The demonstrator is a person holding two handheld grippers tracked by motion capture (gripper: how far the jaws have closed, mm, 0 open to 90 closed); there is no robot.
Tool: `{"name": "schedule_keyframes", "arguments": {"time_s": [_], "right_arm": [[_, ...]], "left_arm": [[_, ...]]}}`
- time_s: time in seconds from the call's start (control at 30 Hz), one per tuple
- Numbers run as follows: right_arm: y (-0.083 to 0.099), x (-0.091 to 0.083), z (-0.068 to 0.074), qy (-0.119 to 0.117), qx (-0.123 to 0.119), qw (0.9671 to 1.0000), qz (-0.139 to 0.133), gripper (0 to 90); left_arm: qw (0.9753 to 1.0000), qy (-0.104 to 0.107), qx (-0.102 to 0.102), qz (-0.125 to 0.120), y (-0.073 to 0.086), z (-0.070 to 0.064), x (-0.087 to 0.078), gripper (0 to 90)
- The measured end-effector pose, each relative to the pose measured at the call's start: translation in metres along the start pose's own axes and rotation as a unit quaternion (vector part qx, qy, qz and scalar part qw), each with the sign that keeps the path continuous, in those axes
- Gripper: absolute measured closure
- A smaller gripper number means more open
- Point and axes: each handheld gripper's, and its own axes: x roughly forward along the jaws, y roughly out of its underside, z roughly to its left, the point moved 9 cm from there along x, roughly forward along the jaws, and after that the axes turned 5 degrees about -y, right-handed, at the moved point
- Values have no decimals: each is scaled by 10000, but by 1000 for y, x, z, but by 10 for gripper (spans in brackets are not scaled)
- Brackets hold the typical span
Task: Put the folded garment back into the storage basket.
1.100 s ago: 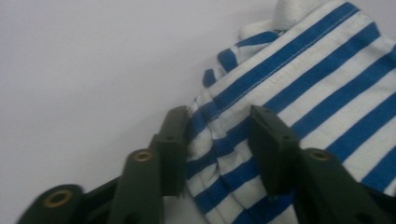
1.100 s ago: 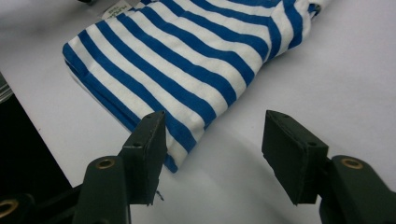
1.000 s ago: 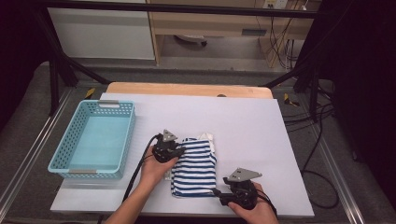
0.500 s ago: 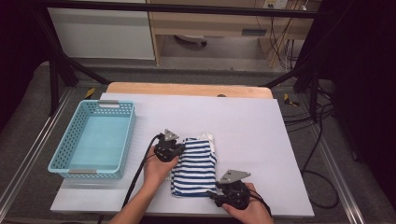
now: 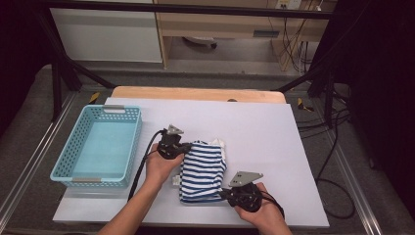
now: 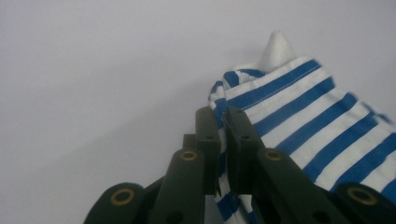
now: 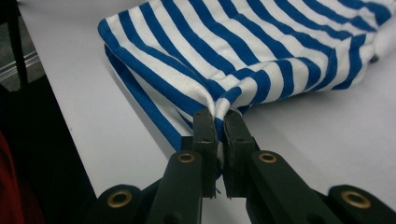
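Blue-striped folded shirt [image 5: 203, 171]: long axis alongside basket [image 5: 63, 166]; left gripper [image 5: 182, 148] pinches far-left corner, right gripper [image 5: 226, 194] near-right corner.

Folded blue-and-white striped garment [image 5: 203, 171], lying flat on the bench [image 5: 274, 142] in a rough rectangle of several layers. Pinched at the far left corner between the closed jaws of the left hand-held gripper [image 6: 223, 116], and at the near right edge, bunched into a small pleat, by the right hand-held gripper [image 7: 219, 122]. White bit, perhaps a collar or label, poking out beyond the left hand-held gripper.
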Motion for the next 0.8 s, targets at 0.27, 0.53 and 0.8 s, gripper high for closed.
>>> {"name": "schedule_keyframes", "arguments": {"time_s": [0.27, 0.53, 0.8], "right_arm": [[-21, -8, -5, -39, -25, 9997, -251, 866], [-42, -10, -13, -89, -92, 9994, -325, 866], [-60, -4, -19, -216, -112, 9992, -303, 866]], "left_arm": [[9996, -3, 264, -86, -36, 1, -13, 847], [9990, -44, 423, -147, -63, 7, -19, 847], [9986, -40, 446, -296, -83, 11, -25, 847]]}}
